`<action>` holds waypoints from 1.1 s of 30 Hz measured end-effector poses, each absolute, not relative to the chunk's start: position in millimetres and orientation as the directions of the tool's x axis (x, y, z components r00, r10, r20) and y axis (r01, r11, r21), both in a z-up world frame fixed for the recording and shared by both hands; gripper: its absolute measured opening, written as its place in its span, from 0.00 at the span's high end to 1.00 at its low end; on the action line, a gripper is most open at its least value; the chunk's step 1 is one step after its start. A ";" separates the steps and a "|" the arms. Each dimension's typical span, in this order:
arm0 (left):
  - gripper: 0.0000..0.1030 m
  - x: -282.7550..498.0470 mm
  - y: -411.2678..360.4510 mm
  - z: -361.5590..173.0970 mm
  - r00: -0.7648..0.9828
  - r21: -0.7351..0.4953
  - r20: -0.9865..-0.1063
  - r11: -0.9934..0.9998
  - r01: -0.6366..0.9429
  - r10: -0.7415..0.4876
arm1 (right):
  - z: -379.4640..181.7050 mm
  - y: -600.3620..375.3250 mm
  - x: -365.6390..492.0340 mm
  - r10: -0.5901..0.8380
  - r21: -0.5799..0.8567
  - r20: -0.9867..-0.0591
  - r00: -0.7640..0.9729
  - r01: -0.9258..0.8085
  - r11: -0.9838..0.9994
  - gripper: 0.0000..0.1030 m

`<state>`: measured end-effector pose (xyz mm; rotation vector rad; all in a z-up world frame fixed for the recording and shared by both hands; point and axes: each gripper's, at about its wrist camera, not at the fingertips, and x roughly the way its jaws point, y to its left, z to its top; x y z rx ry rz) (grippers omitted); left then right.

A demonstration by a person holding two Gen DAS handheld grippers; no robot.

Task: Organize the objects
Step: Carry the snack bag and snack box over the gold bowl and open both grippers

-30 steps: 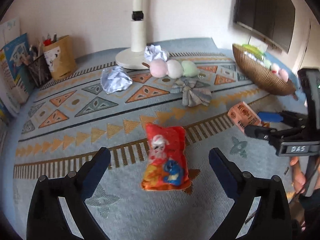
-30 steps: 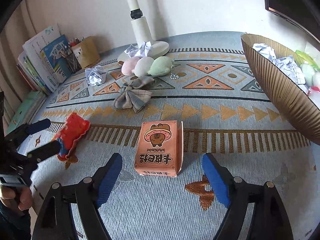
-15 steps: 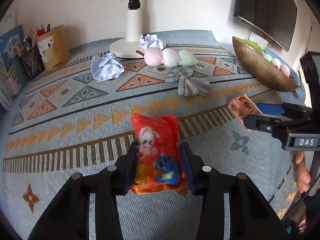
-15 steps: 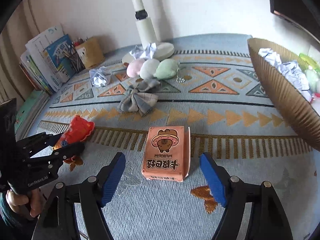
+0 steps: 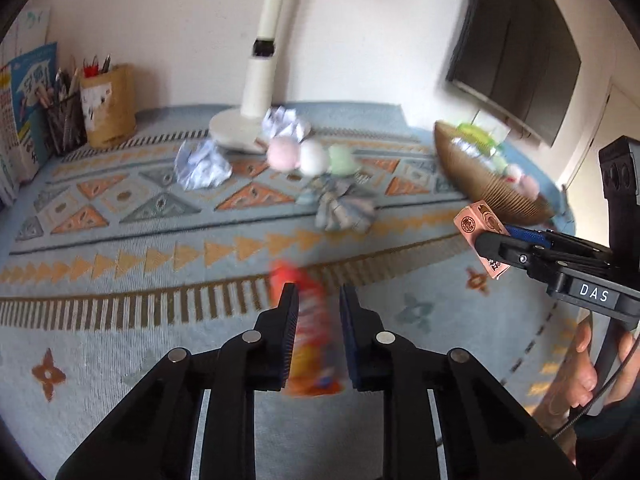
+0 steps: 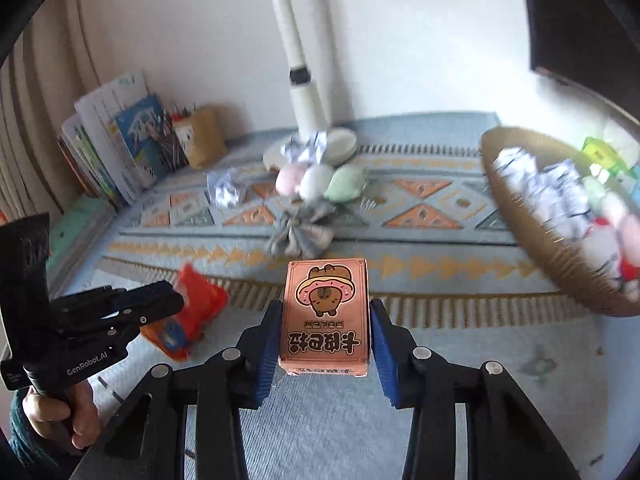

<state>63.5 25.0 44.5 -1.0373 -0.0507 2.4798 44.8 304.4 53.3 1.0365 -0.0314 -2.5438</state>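
Your left gripper (image 5: 319,312) has clamped fully onto the red snack packet (image 5: 310,344) that lay free a second ago. Your right gripper (image 6: 325,334), jaws closing, now pinches the pink box (image 6: 325,314). Both are lifted; the basket (image 6: 560,264), far right, lies across open rug (image 6: 480,360).

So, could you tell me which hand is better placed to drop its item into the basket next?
The right. Its gripper holds the pink box with the basket close beside it; the left gripper, gripping the red packet, sits farther from it.
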 end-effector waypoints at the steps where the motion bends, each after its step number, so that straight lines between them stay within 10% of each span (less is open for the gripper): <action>1: 0.83 64.5 30.4 53.2 -0.622 -0.193 -0.659 -0.894 -0.404 0.423 | 60.3 311.1 47.2 -0.355 0.158 -0.656 -0.666 0.338 -0.928 0.60; 5: 0.82 60.5 39.7 63.3 -0.637 -0.102 -0.682 -0.910 -0.403 0.359 | 68.4 329.1 53.6 -0.301 0.109 -0.660 -0.689 0.308 -0.945 0.60; 9: 0.29 59.4 30.1 45.2 -0.625 -0.026 -0.751 -0.956 -0.292 0.211 | 54.0 341.4 57.8 -0.347 0.172 -0.680 -0.646 0.319 -0.932 0.60; 12: 0.24 60.6 38.6 32.2 -0.618 0.031 -0.769 -0.957 -0.289 0.162 | 40.0 339.1 57.3 -0.369 0.199 -0.698 -0.614 0.329 -0.923 0.60; 14: 0.24 59.5 49.0 23.0 -0.612 0.080 -0.779 -0.947 -0.310 0.134 | 34.6 336.5 56.7 -0.379 0.207 -0.706 -0.598 0.338 -0.918 0.60; 19: 0.76 59.8 57.2 16.6 -0.611 0.116 -0.784 -0.942 -0.315 0.108 | 33.3 339.0 59.0 -0.387 0.220 -0.700 -0.600 0.335 -0.916 0.60; 33: 0.76 36.3 152.0 152.7 -0.633 -0.199 -0.539 -0.814 -0.546 0.556 | 166.1 450.0 60.5 -0.238 0.281 -0.412 -0.879 0.126 -0.951 0.60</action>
